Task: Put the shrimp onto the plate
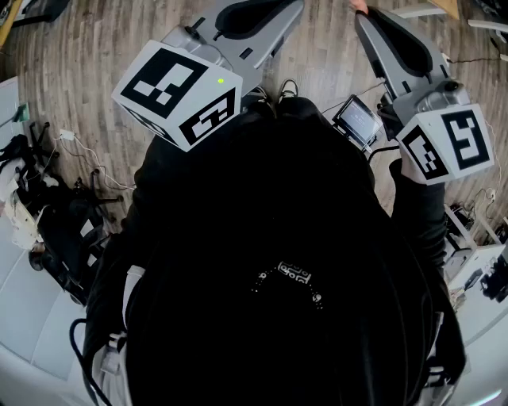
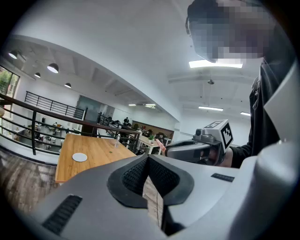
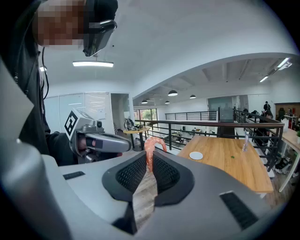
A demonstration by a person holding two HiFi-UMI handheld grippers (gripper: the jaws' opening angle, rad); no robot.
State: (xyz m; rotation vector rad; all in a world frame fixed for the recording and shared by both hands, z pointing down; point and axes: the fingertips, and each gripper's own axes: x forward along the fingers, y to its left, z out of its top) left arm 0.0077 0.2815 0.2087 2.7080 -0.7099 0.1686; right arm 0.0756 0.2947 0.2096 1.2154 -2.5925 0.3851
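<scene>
My right gripper (image 3: pixel 149 158) is shut on a pink shrimp (image 3: pixel 151 146) that sticks up and curls out past the jaw tips. In the head view the shrimp's tip (image 1: pixel 359 6) shows at the top edge, at the end of the right gripper (image 1: pixel 363 17). My left gripper (image 2: pixel 148 159) is shut with nothing in it, and it is held up beside the right one. A small white plate (image 3: pixel 196 155) lies far off on a long wooden table (image 3: pixel 234 166). The left gripper view shows the same plate (image 2: pixel 79 157) and table (image 2: pixel 93 152).
The person's black clothing fills the head view, above a wood-plank floor (image 1: pixel 79 63). A dark railing (image 3: pixel 206 125) runs beside the table. A small bottle (image 3: pixel 244 140) stands on the table's far part. Cables and gear (image 1: pixel 48 198) lie at the left.
</scene>
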